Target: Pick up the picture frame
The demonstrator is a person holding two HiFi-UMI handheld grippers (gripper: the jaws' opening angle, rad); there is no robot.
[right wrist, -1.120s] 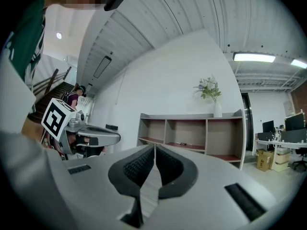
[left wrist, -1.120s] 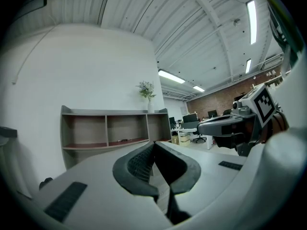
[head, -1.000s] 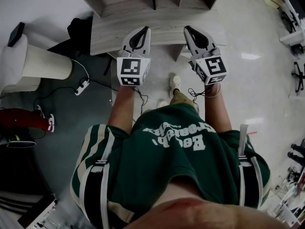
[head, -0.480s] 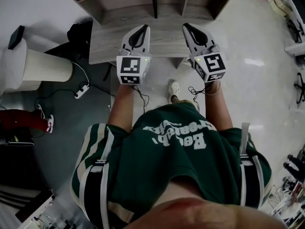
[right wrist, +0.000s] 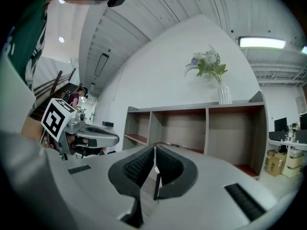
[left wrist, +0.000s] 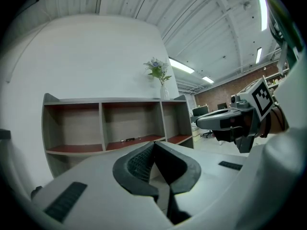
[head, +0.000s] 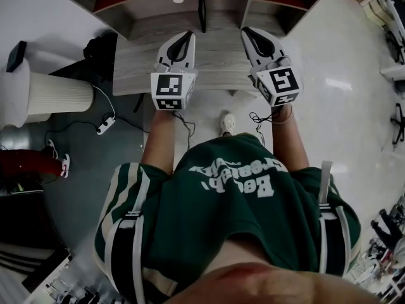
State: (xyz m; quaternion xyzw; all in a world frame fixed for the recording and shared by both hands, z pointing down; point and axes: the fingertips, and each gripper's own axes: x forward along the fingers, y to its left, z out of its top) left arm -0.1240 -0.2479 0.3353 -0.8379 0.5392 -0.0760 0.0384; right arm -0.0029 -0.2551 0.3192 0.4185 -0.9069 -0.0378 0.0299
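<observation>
Grey shelf unit (left wrist: 101,123) with red compartment floors at twelve o'clock, vase of flowers (right wrist: 224,95) on top; white power strip (head: 103,127) on the floor at nine o'clock.

We find white lettering across the green shirt (head: 231,176), upside down from here. It looks too warped to read.
</observation>
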